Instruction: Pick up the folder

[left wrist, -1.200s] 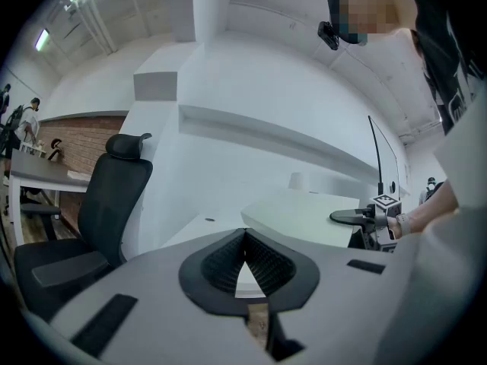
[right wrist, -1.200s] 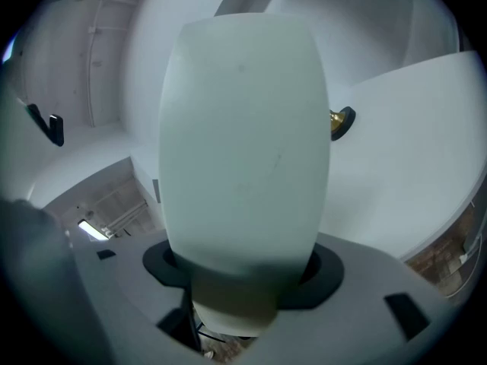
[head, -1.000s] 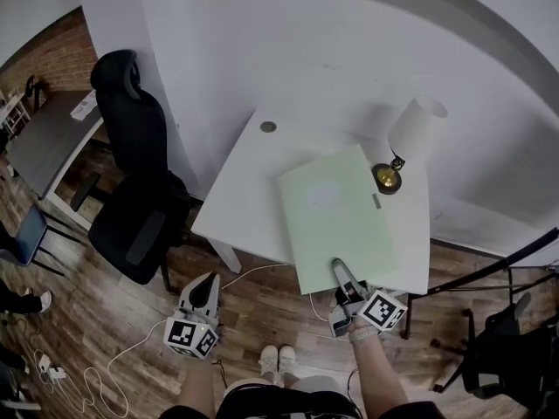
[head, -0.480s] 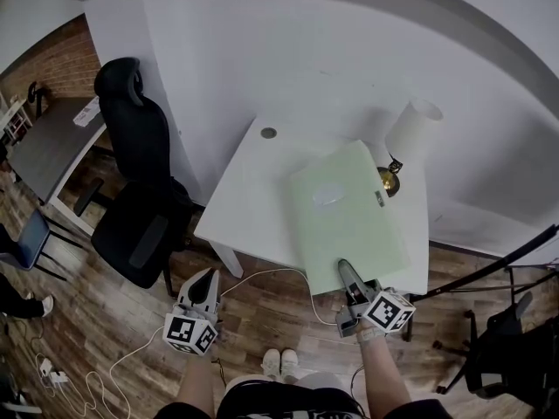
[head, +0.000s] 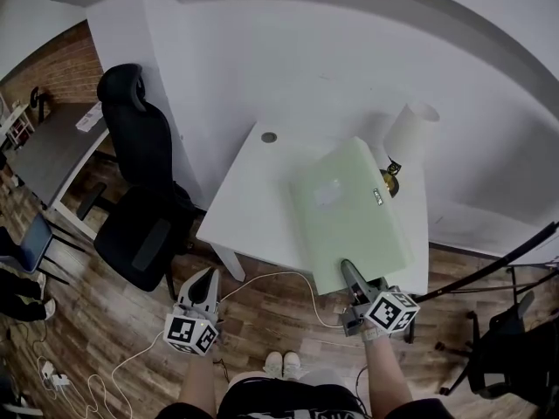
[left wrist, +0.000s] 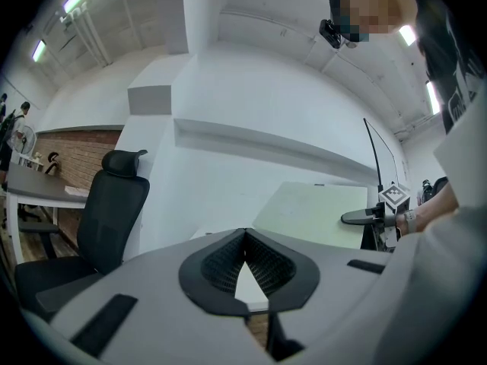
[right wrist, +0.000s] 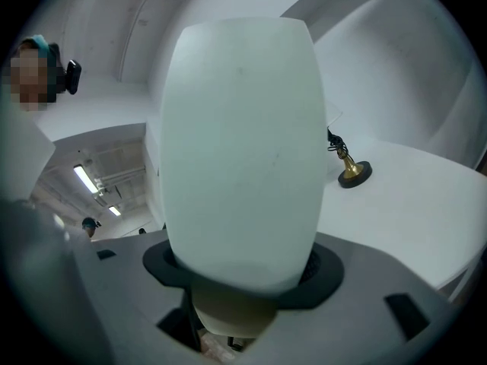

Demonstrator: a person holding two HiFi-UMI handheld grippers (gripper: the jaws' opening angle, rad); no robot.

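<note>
The pale green folder [head: 348, 212] is tilted up over the right half of the white desk [head: 249, 201]. My right gripper [head: 350, 275] is shut on the middle of its near edge, just off the desk's front. In the right gripper view the folder [right wrist: 242, 150] fills the space between the jaws and stands up from them. My left gripper [head: 206, 281] hangs low at the left over the wooden floor, in front of the desk, its jaws together with nothing in them. From the left gripper view, the folder [left wrist: 319, 213] and the right gripper [left wrist: 362, 217] show at the right.
A white-shaded lamp [head: 412, 131] with a brass base [head: 387, 180] stands at the desk's back right, close behind the folder. A black office chair [head: 140, 195] is left of the desk. A white cable [head: 262, 278] runs over the floor. A dark stand [head: 489, 273] is at the right.
The folder has come up off the desk and tipped more steeply, drifting a little right with my right gripper, which rolled. The left gripper has barely shifted.
</note>
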